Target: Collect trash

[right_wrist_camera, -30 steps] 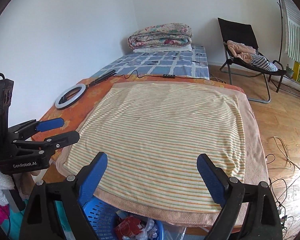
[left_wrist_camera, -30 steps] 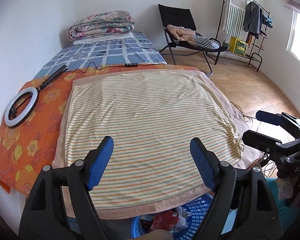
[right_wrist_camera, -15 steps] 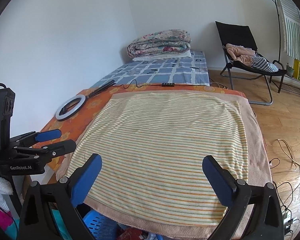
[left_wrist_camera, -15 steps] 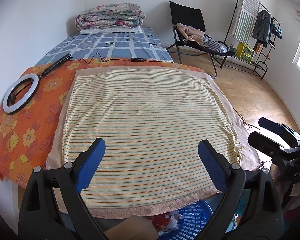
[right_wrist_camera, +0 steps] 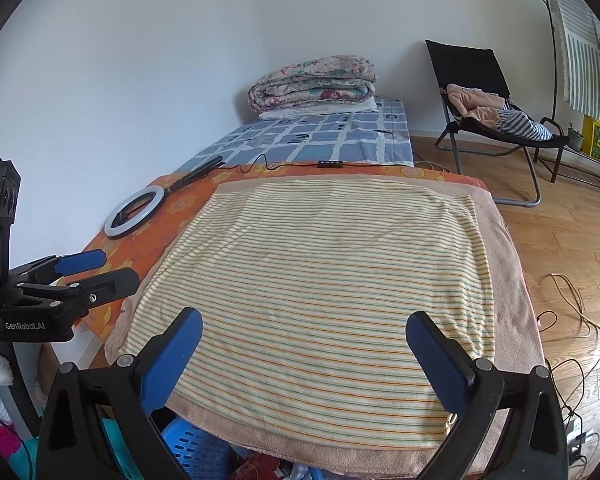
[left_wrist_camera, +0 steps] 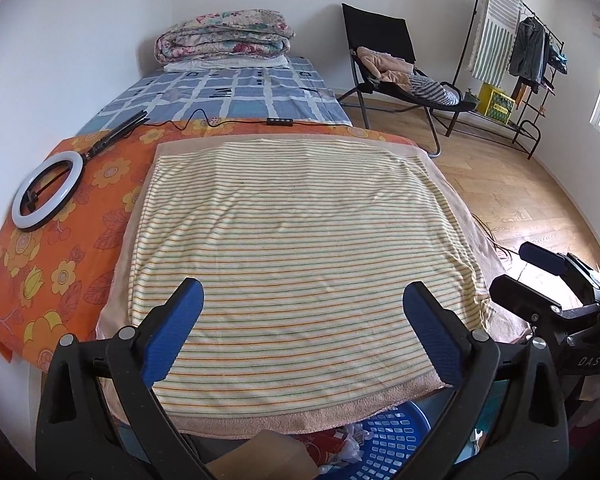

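A blue plastic basket (left_wrist_camera: 388, 436) sits below the near edge of the bed, holding red and white crumpled trash (left_wrist_camera: 336, 446) and a brown cardboard piece (left_wrist_camera: 260, 460). The basket also shows in the right wrist view (right_wrist_camera: 196, 450). My left gripper (left_wrist_camera: 302, 330) is open and empty, held above the striped towel (left_wrist_camera: 300, 248). My right gripper (right_wrist_camera: 304, 356) is open and empty too, over the same towel (right_wrist_camera: 324, 280). Each gripper shows at the side of the other's view, the right one (left_wrist_camera: 540, 280) and the left one (right_wrist_camera: 84, 276).
A white ring light (left_wrist_camera: 46, 190) with a cable lies on the orange flowered sheet (left_wrist_camera: 60, 264). A folded quilt (left_wrist_camera: 224, 36) sits at the bed's far end. A black chair with clothes (left_wrist_camera: 396, 64) and a clothes rack (left_wrist_camera: 516, 52) stand on the wood floor, with cables (right_wrist_camera: 572, 304) beside the bed.
Both grippers have opened wider and tilted up. The basket has slid lower in both views, and a cardboard piece has come into the left wrist view.
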Available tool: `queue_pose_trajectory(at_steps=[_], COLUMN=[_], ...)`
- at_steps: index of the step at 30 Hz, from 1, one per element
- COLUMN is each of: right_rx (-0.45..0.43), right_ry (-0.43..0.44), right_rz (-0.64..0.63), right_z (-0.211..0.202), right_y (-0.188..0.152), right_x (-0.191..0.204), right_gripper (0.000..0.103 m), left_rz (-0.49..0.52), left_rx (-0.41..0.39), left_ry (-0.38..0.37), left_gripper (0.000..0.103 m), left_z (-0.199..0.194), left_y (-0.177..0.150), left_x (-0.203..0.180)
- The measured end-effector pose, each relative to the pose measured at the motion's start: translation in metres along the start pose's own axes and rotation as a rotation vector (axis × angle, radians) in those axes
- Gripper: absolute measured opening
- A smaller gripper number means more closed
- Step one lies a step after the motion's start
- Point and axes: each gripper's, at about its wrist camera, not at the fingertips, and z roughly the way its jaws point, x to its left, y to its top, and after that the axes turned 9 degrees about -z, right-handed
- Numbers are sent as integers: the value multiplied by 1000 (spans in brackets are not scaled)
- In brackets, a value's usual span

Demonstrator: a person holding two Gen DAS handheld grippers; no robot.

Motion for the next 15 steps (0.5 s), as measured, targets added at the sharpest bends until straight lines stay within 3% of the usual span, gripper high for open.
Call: queue_pose_trajectory(at_steps=[15], right_rx=[-1], right_ry=[-18], right_rz=[18], right_z=[0], right_y=[0], right_x=[-7], right_gripper=[103], left_rz=[3], left_rx=[11], left_ry=[-1], left_gripper=[102], left_z=[4], left_y=[-4], left_x=[-2])
